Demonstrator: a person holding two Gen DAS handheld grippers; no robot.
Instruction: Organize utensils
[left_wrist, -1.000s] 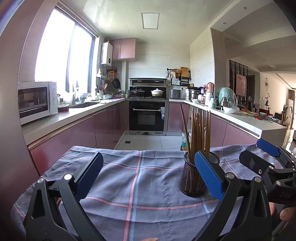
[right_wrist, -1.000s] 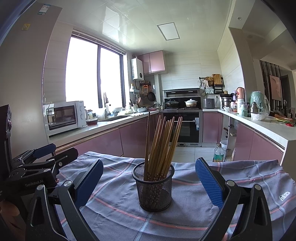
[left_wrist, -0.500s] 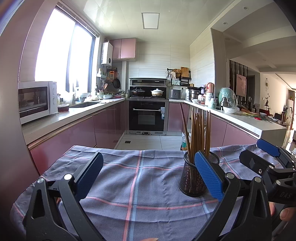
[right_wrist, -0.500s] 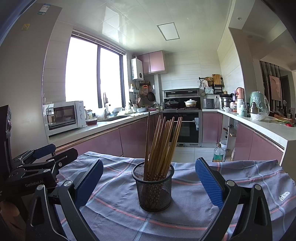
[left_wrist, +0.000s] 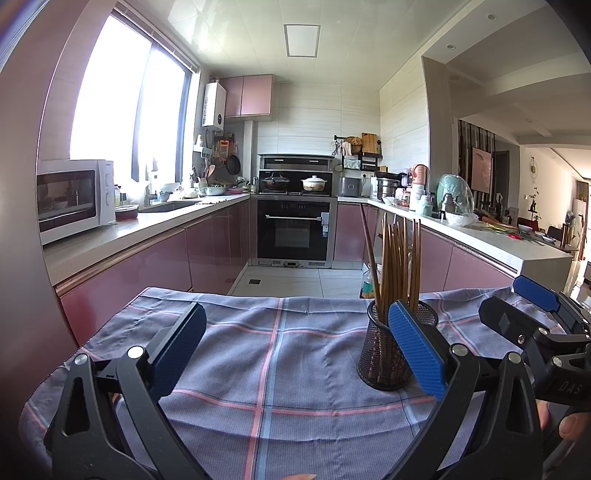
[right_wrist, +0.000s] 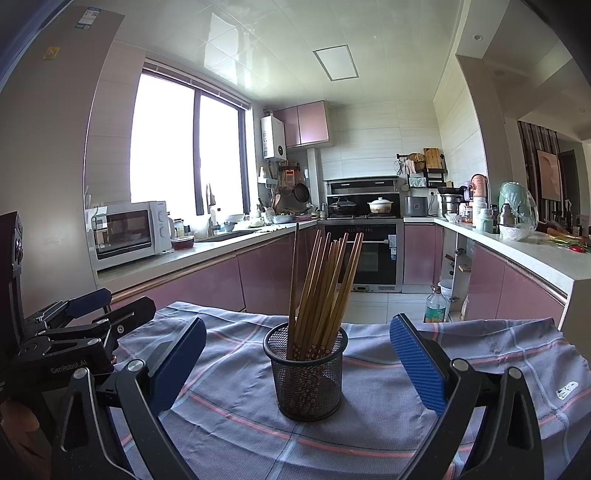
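A black mesh cup (right_wrist: 306, 373) stands upright on the checked cloth, holding several wooden chopsticks (right_wrist: 325, 280) that lean to the right. My right gripper (right_wrist: 297, 360) is open, its blue pads wide on either side of the cup and nearer the camera, touching nothing. In the left wrist view the same cup (left_wrist: 391, 354) sits partly behind the right blue pad, with the chopsticks (left_wrist: 397, 266) rising above it. My left gripper (left_wrist: 295, 350) is open over bare cloth to the left of the cup. Each gripper shows at the other's frame edge.
The blue-grey cloth with pink stripes (right_wrist: 480, 369) covers the table and falls off at its far edge. Beyond lie a kitchen aisle, pink cabinets, an oven (left_wrist: 293, 230), a microwave (right_wrist: 129, 230) and a plastic bottle (right_wrist: 436, 304) on the floor.
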